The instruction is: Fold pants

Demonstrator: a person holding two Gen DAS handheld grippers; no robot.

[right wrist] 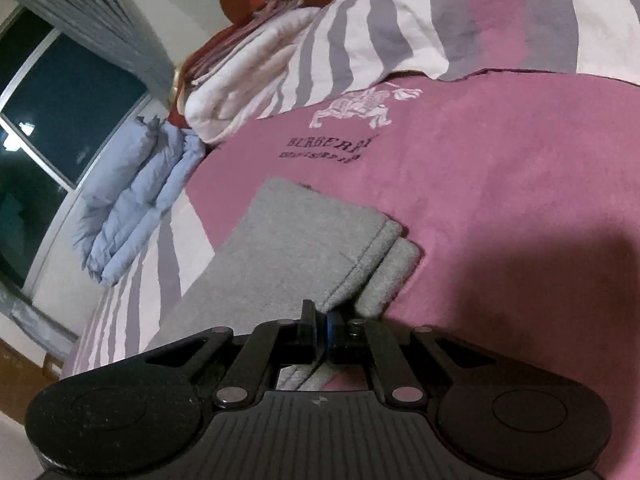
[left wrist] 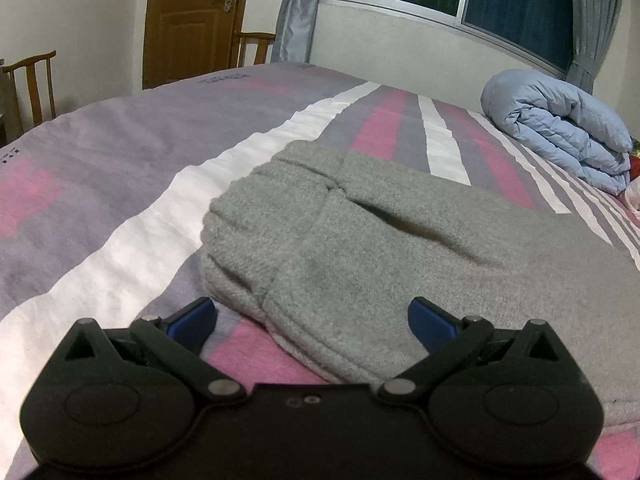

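Grey pants (left wrist: 384, 256) lie on the striped bed, folded lengthwise, with the gathered waistband at the far left end. My left gripper (left wrist: 312, 322) is open, its blue fingertips (left wrist: 430, 322) on either side of the near edge of the pants, low over the bed. In the right wrist view the leg ends of the grey pants (right wrist: 304, 240) lie on the pink part of the cover. My right gripper (right wrist: 322, 330) is shut on the edge of the pants fabric near the hems.
The bed cover (left wrist: 120, 184) has pink, grey and white stripes and a logo patch (right wrist: 352, 128). A folded blue duvet (left wrist: 560, 128) lies near the window wall. White folded bedding (right wrist: 248, 80) lies at the head end. A wooden chair (left wrist: 32, 88) and door (left wrist: 192, 16) stand beyond the bed.
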